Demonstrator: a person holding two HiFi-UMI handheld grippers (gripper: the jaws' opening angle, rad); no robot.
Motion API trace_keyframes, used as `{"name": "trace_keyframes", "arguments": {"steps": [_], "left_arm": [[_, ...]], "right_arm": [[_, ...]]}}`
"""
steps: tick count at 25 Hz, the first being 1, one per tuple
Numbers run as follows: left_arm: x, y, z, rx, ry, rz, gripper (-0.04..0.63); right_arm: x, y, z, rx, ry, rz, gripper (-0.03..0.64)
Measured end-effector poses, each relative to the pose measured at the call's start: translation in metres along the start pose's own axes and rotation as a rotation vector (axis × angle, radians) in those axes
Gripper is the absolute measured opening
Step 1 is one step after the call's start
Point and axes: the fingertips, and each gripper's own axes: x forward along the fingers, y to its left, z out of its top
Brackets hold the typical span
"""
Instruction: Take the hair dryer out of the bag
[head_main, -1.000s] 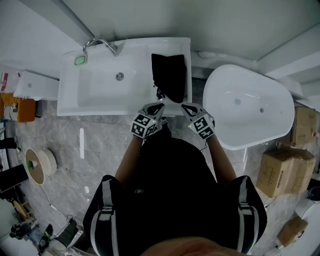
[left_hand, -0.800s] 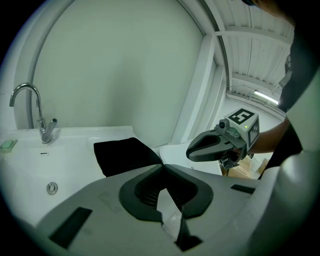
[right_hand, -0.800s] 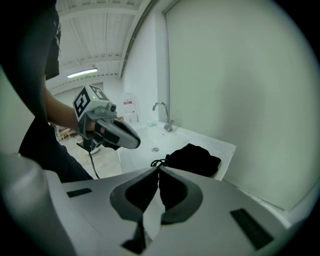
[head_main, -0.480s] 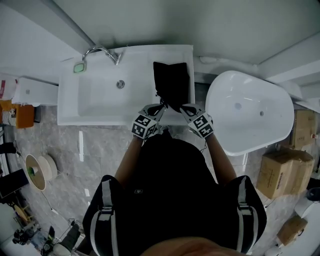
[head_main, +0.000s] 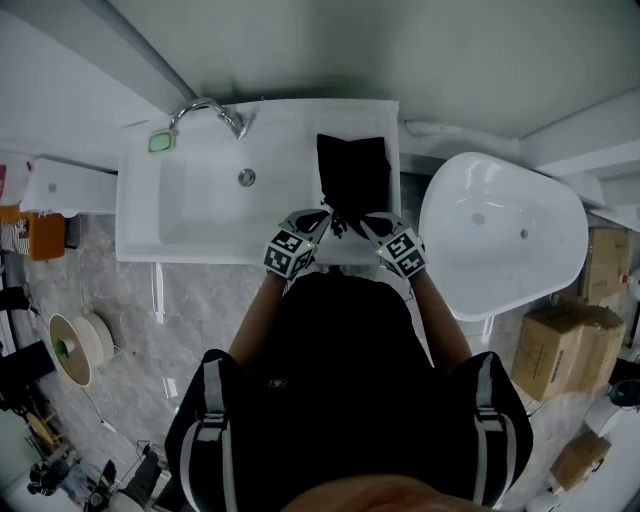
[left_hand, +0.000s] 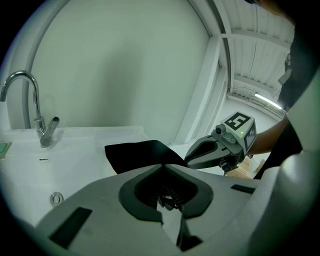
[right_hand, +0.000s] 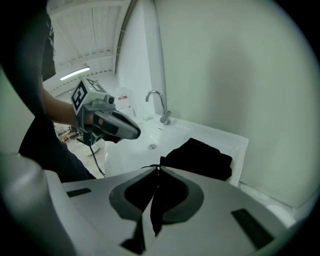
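Bathtub (head_main: 500, 235): white, freestanding, on the floor to the right of the sink.

Sink (head_main: 200, 215): white, rectangular, with the basin on the left and a flat ledge along the right edge.

Cardboard boxes (head_main: 560, 345): on the floor, beyond the bathtub's right side.

Bag (head_main: 352, 175): black fabric. It lies flat on the sink's right ledge and runs from near the back edge towards the front edge. Its mouth end points at the front edge. The contents are hidden, so the hair dryer cannot be made out.

Left hand-held gripper (head_main: 320, 215): over the sink's front edge, tips at the bag's near left corner. The jaws are clenched, tips together. Whether fabric is pinched between them cannot be told.

Right hand-held gripper (head_main: 367, 218): over the front edge, tips at the bag's near right corner, angled inward towards the left one. The jaws are pressed together, with only a thin dark slit between them. A grip on the fabric is not confirmed.

Faucet (head_main: 205, 105): chrome, curved, at the sink's back edge above the basin.

Green pad (head_main: 161, 143): at the sink's back left corner, just beside the faucet.

Black cord (head_main: 340, 224): at the bag's near end, between the two sets of tips.

Drain (head_main: 246, 177): in the basin floor, towards the back.
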Motion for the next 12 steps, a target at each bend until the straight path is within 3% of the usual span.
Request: {"name": "trace_keyframes", "arguments": {"steps": [5, 12], "left_arm": [[0.004, 0.010, -0.001, -0.006, 0.000, -0.020, 0.021], [0.008, 0.010, -0.009, 0.006, 0.029, -0.049, 0.021]], "right_arm": [[0.012, -0.003, -0.004, 0.011, 0.032, -0.013, 0.108], [0.034, -0.002, -0.026, -0.097, 0.162, -0.051, 0.223]]}}
